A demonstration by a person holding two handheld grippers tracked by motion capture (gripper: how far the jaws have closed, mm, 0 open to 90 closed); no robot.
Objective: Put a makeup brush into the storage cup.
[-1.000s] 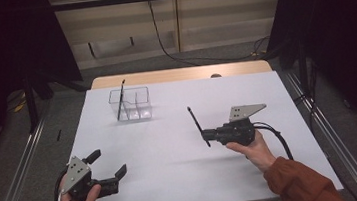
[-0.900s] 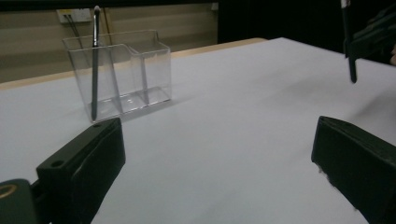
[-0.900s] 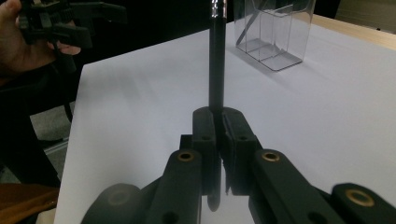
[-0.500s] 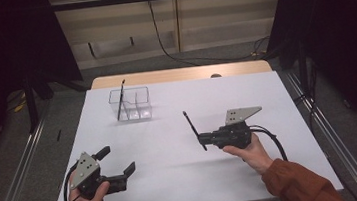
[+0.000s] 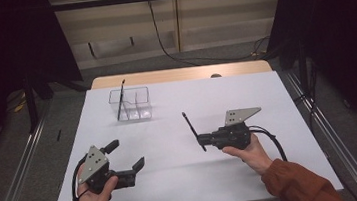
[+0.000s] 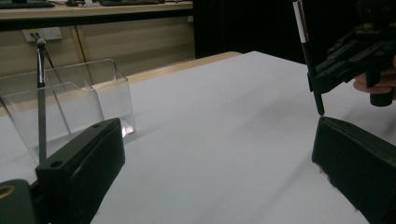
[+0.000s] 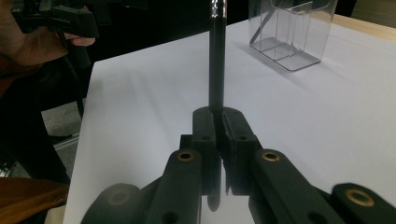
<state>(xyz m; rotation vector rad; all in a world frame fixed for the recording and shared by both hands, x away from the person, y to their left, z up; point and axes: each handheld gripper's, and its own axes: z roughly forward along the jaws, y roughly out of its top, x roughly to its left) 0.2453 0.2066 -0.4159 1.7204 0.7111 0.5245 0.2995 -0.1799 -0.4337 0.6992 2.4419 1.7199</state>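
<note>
A clear plastic organiser box (image 5: 131,105) stands at the far left of the white table, with one black pen (image 5: 120,94) leaning upright in it. My right gripper (image 5: 202,140) is shut on a second black pen (image 5: 192,129), held right of centre a little above the table, its long end pointing away and to the left. In the right gripper view that pen (image 7: 216,60) rises from the closed jaws (image 7: 219,116) toward the box (image 7: 292,28). My left gripper (image 5: 126,154) stands open near the front left, nothing between its jaws. The left gripper view shows the box (image 6: 84,102) and the right gripper (image 6: 327,74).
The table (image 5: 185,180) is covered in white, with a wooden strip along its far edge. Metal rails run along the floor on both sides. A cable hangs down the back wall. A sleeve (image 5: 296,183) comes in at bottom right.
My left gripper has moved a little right and forward, still open. The right gripper has drifted slightly left with the pen held in it.
</note>
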